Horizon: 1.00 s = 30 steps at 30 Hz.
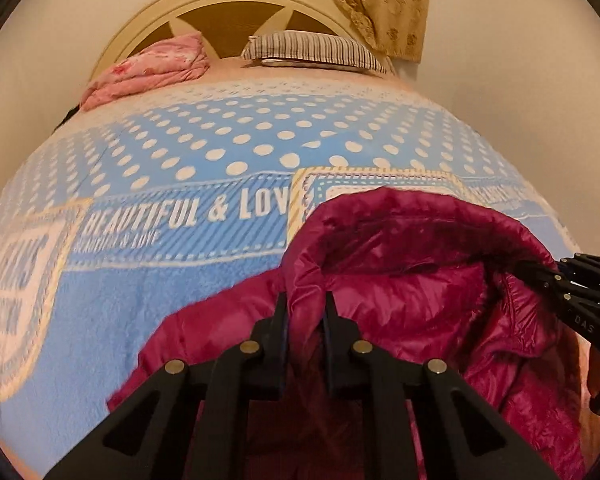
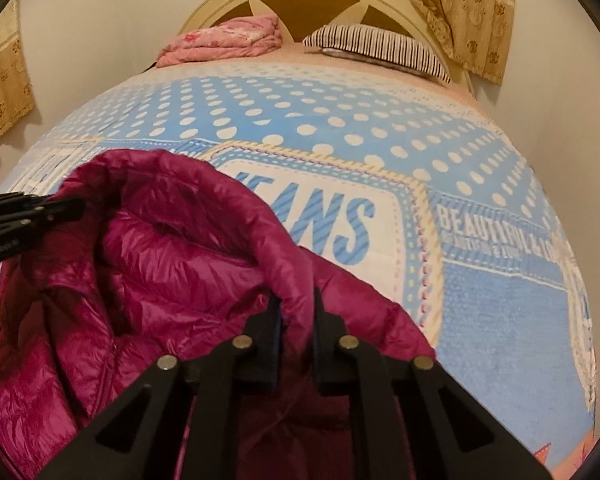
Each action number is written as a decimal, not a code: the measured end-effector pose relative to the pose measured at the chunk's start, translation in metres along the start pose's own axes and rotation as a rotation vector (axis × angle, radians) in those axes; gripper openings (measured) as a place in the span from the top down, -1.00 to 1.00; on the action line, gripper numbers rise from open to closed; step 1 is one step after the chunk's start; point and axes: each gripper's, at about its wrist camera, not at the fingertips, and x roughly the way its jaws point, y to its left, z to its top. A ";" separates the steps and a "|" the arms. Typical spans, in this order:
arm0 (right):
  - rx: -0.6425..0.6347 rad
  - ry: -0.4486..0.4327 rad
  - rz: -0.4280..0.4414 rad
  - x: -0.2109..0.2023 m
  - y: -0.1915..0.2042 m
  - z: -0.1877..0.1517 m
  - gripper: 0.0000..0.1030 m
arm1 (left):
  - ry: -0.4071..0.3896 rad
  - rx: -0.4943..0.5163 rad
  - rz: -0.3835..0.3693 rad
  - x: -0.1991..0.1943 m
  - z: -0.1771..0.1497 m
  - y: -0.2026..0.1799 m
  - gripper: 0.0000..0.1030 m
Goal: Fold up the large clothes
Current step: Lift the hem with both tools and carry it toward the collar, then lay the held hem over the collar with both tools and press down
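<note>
Gleaming magenta puffer jacket, apparently hooded.

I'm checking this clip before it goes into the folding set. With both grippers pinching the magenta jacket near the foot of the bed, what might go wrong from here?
1. The puffer jacket is glossy; the left gripper and right gripper each pinch only a thin fold of its edge, which may slip out when lifted.
2. The jacket lies bunched, so it may fold crooked.
3. Dragging it could rumple the blue blanket.
</note>
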 end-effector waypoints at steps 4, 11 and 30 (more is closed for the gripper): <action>-0.003 -0.013 -0.012 -0.002 -0.003 -0.014 0.75 | 0.018 -0.016 -0.001 0.004 -0.017 0.004 0.74; -0.014 0.011 -0.043 0.012 -0.007 -0.044 0.76 | 0.039 -0.033 -0.017 0.010 -0.039 0.009 0.73; -0.004 -0.032 -0.050 0.019 -0.010 -0.057 0.76 | -0.173 -0.177 0.158 -0.023 0.037 0.019 -0.66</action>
